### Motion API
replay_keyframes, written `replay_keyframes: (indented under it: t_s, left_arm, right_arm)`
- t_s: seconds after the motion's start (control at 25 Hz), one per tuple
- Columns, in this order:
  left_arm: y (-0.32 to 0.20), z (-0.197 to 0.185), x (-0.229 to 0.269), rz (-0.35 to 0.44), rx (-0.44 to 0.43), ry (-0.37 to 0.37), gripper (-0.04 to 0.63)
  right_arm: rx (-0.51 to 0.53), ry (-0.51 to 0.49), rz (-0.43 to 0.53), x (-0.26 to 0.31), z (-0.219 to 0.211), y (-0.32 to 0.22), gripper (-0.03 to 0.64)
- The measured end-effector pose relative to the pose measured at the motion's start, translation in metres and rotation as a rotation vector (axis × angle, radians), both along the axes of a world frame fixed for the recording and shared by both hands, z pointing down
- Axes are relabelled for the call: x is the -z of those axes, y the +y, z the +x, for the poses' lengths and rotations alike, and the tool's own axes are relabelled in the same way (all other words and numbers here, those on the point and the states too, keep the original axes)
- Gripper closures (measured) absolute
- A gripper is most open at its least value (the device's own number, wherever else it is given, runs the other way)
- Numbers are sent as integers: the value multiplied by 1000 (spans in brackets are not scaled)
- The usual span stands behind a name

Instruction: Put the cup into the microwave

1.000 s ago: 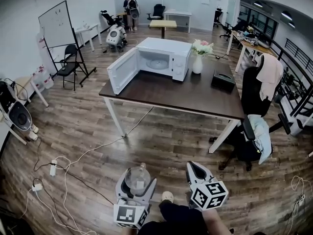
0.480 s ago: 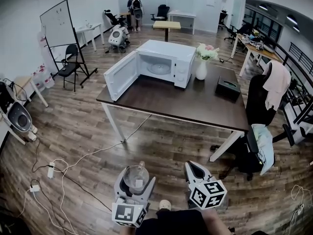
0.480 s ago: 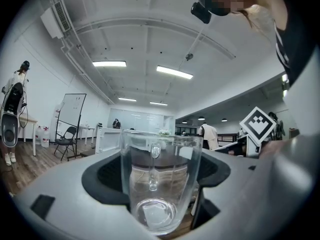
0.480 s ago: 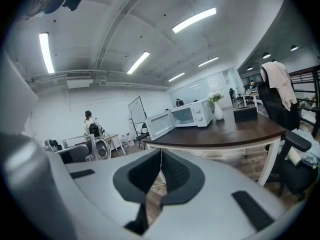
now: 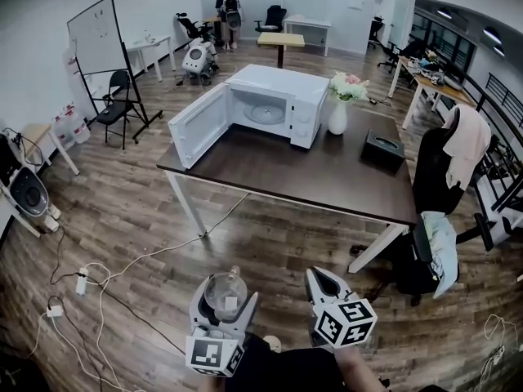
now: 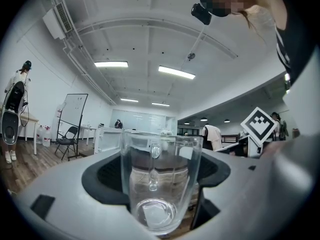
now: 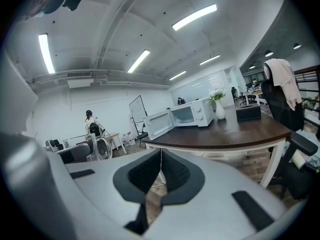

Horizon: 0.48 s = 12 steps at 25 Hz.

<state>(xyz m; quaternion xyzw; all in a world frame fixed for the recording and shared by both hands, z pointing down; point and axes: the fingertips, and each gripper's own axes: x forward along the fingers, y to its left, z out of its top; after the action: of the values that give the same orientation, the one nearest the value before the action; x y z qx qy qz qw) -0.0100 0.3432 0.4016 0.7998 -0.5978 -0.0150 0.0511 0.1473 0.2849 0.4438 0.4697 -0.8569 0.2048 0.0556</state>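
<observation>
Dark table (image 5: 327,178) nearer, clear cylindrical glass cup (image 6: 159,184) gripped in left tool (image 5: 225,291)

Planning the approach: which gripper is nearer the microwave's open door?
Left. The left gripper, holding the glass cup, faces the door almost head-on from afar; the right gripper, shut and empty, is farther off to the right.

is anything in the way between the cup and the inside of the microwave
Nothing visible. The cup sits in the left gripper; the microwave has its door swung wide open and its cavity looks empty. The vase stands beside the microwave, clear of the opening.
</observation>
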Motion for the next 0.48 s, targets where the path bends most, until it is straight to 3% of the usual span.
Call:
replay_keyframes:
  t_s: [0.48]
  left_arm:
    - [-14,-3,-2,-17,20,6,209]
  right_arm:
    - [-5,0,-28,-6,1,-15,623]
